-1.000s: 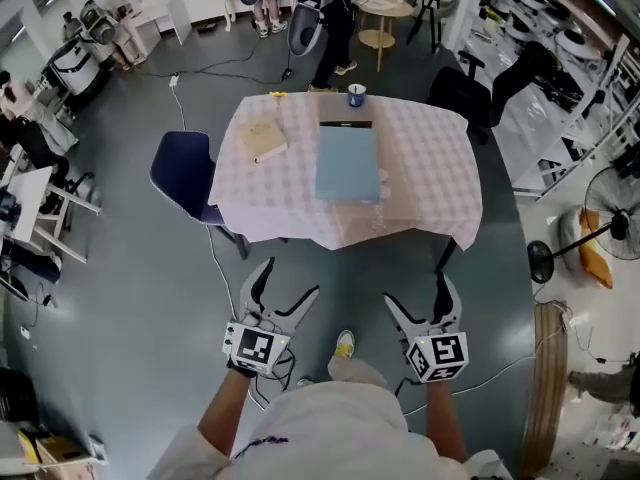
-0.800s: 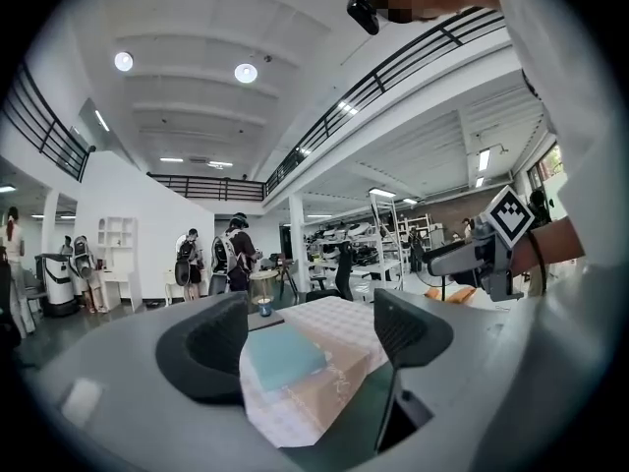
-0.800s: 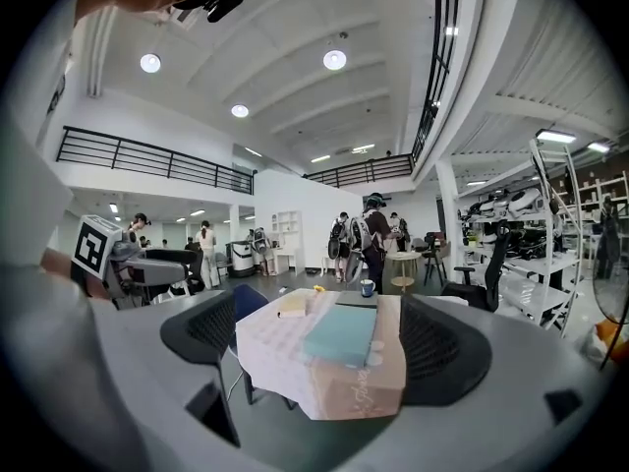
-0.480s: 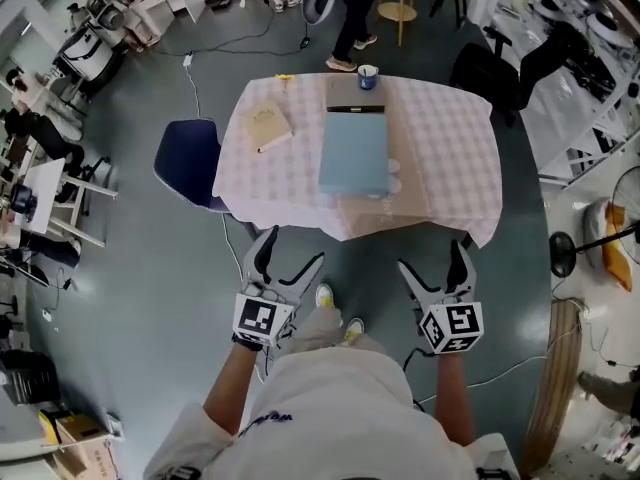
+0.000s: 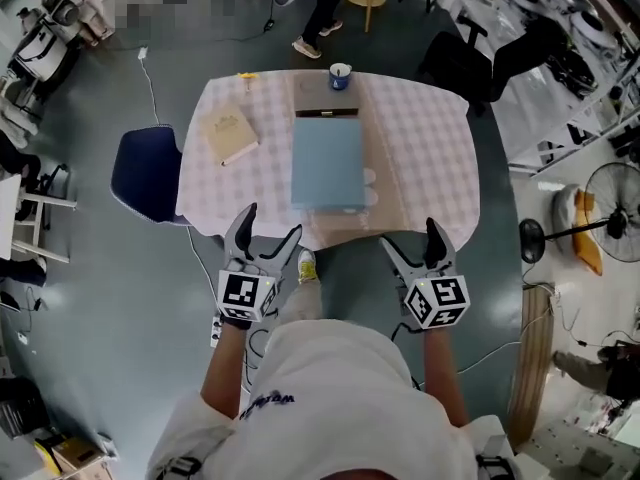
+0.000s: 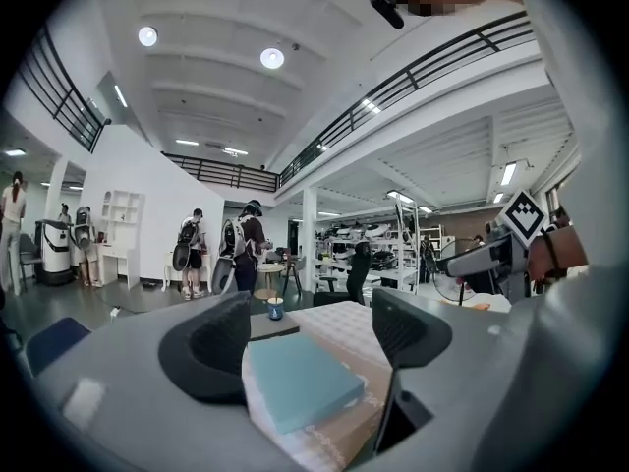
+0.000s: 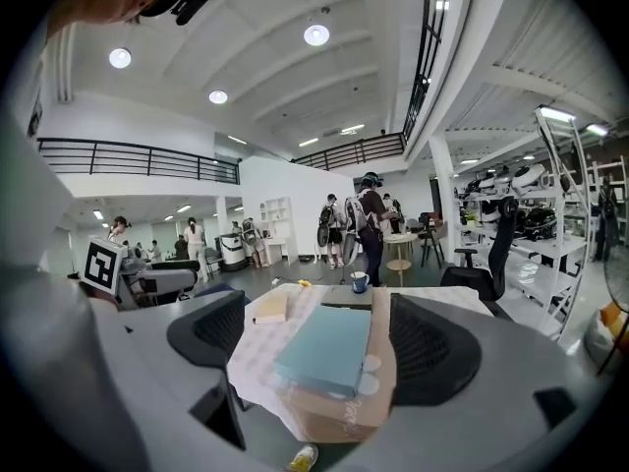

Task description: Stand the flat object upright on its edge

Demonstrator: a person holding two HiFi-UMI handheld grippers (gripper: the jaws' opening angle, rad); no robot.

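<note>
**Head view:** The person stands just short of the table, so the step in hand is judged to be the approach; nothing is touched yet. The blue slab lies flat near the table's middle, on a brown sheet that reaches the near edge. A dark flat pad touches or nearly touches its far end, and a cup stands beyond that. A tan notebook lies well apart to the left. The left gripper and right gripper are held near the table's front edge, both spread wide and empty.

**Left gripper view:** The left gripper has its 2 jaws far apart with only air between them. The blue slab shows ahead and below, untouched.

**Right gripper view:** The right gripper is also wide. Its jaws have just been closing slightly, yet nothing sits between them. The blue slab lies ahead, framed by both pads.

The next move likely calls for reaching over the near edge. 1 gripper would pinch or lift a long side of the slab, tipping it onto its edge while the other steadies it.
</note>
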